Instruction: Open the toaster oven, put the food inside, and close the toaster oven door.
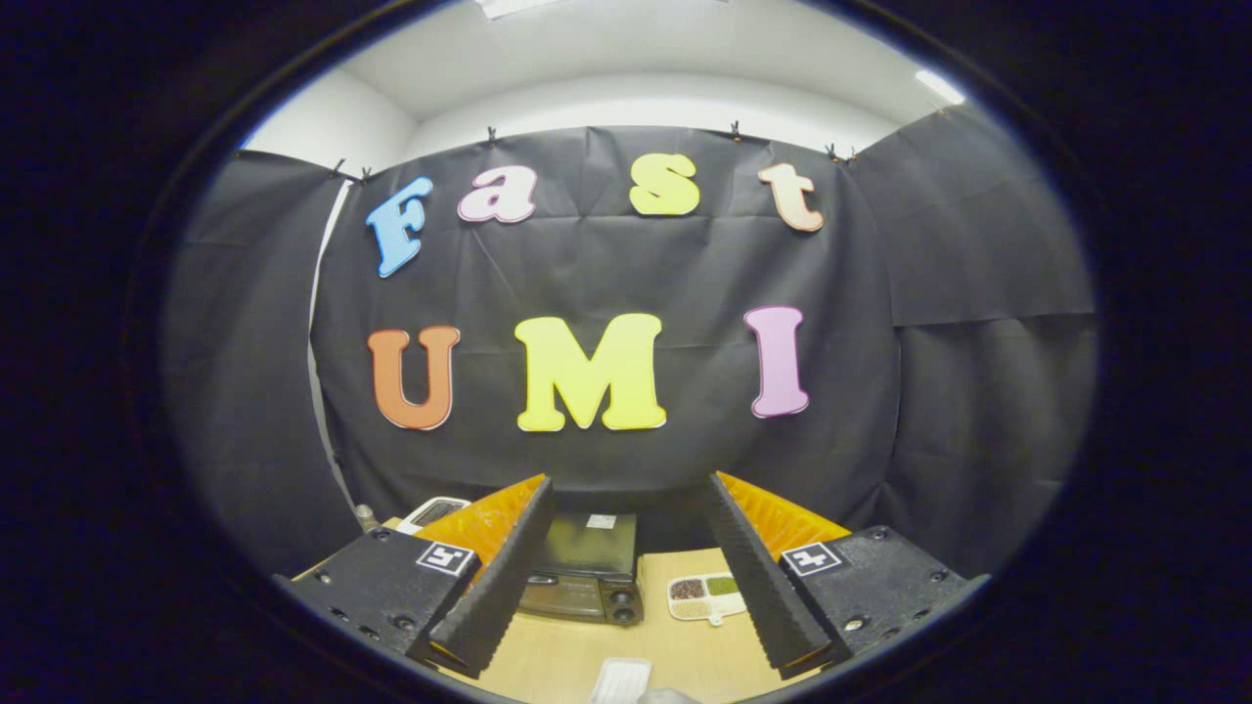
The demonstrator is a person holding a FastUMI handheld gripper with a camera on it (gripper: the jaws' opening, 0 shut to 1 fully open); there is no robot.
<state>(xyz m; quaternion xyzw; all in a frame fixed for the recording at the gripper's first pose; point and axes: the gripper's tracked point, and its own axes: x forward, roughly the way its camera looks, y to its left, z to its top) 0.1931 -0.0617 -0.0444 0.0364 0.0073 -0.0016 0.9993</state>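
While the gripper (626, 577) hangs high with fingers spread and empty, the shut toaster oven (585, 567) sits far on the desk (675, 650) between them — a steep descent could miss its door.

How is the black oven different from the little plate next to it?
The toaster oven is a dark box standing up; the plate is pale and lies flat. The toaster oven is much bigger than the plate. Both sit on the wooden table, ahead of the open gripper, with nothing between its fingers.
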